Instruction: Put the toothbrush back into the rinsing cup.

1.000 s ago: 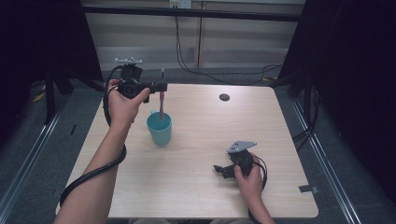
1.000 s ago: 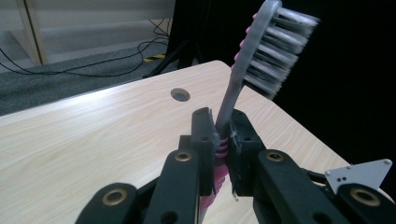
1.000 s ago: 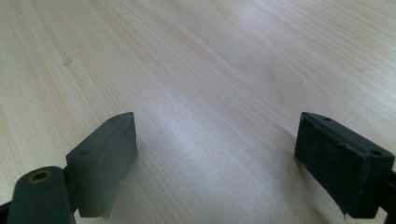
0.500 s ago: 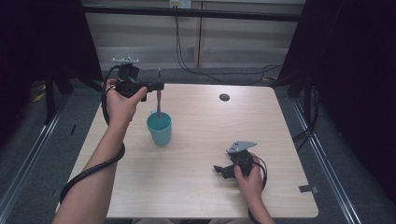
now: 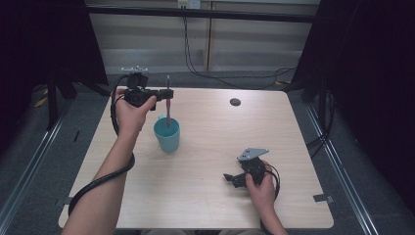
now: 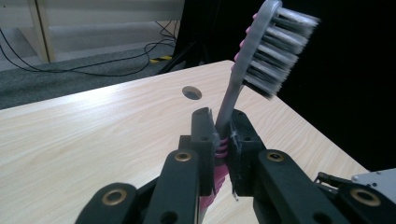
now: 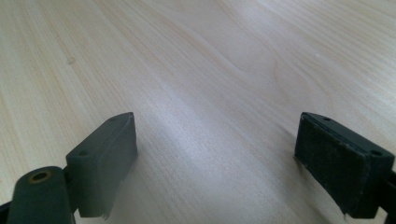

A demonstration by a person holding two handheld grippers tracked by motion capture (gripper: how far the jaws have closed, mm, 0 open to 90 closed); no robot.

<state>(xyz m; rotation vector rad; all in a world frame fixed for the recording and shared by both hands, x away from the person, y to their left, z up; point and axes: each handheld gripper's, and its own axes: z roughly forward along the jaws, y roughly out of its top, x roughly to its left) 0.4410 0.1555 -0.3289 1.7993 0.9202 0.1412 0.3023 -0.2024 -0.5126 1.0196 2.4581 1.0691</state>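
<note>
A toothbrush [image 5: 168, 110] with a pink handle and grey bristled head [image 6: 275, 46] stands upright, bristles up. My left gripper [image 5: 168, 94] is shut on its handle, and the pinch shows close up in the left gripper view [image 6: 223, 140]. The handle's lower end hangs in the mouth of a teal cup [image 5: 167, 137], which stands left of the table's middle. My right gripper [image 5: 230, 178] rests on the wooden table [image 5: 210, 205] at the front right. Its jaws [image 7: 215, 158] stand wide open with nothing but bare wood between them.
A round dark hole [image 5: 235, 102] lies in the tabletop near the far edge. Cables run over the floor behind the table. Black curtains hang on both sides. The right gripper's grey plate [image 6: 373, 179] shows low at the right in the left gripper view.
</note>
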